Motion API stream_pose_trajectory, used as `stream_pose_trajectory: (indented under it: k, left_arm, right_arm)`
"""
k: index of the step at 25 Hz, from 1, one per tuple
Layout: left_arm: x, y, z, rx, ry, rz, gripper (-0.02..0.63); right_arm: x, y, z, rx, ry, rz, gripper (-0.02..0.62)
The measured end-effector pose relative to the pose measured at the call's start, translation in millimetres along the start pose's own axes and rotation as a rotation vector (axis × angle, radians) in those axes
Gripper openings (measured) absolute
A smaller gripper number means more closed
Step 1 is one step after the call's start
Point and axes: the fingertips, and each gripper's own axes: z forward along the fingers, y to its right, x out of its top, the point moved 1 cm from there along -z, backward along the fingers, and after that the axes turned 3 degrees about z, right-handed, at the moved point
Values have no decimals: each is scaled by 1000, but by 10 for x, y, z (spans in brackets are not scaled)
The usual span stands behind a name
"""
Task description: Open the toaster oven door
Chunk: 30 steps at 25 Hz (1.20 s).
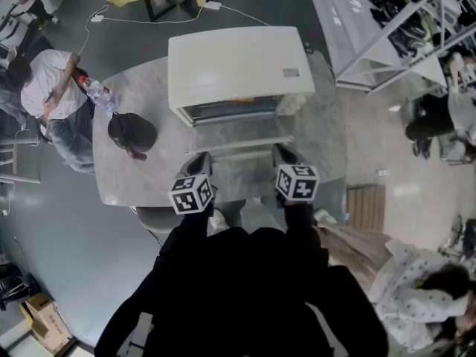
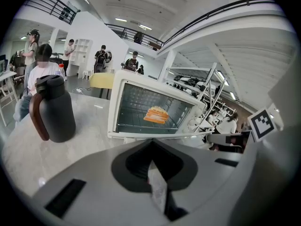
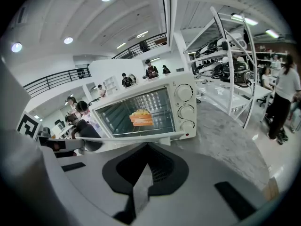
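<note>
One grey table (image 1: 126,177) is seen from above, and a white oven (image 1: 238,62) is set on it, toward the far side. A seated person (image 1: 52,80) is seen at the table's left end. The oven's door (image 1: 242,138) is open and lies flat in front of the oven, so the inside can be looked into. A long white bar (image 3: 136,138) is seen along the door's near edge.

A dark jug (image 1: 132,134) with a brown grip is stood upright on the table. It is placed to the left of the oven and apart from it.

The left gripper (image 2: 155,178) is held low over the table, near the door's front left corner. Its jaws are pressed together, and nothing is held between them. The right gripper (image 3: 140,178) is held the same way near the door's front right corner. Its jaws are pressed together too, and nothing is held between them. Whether the door is touched by either gripper cannot be told. Both grippers are pointed at the oven.

A clear bottle (image 1: 95,91) is stood at the table's far left edge, close to the seated person. A piece of orange food (image 2: 156,114) is seen on the rack in the middle of the oven. Three round knobs (image 3: 184,111) are set one above the other on the right side of the oven front
</note>
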Motion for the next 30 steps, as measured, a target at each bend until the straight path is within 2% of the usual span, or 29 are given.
stream_pose_trajectory:
  k: [30]
  left_arm:
    - [-396,-30,-17,18,-61,-1,3]
  right_arm:
    - [-409,150,-14,-33,-62,-1,3]
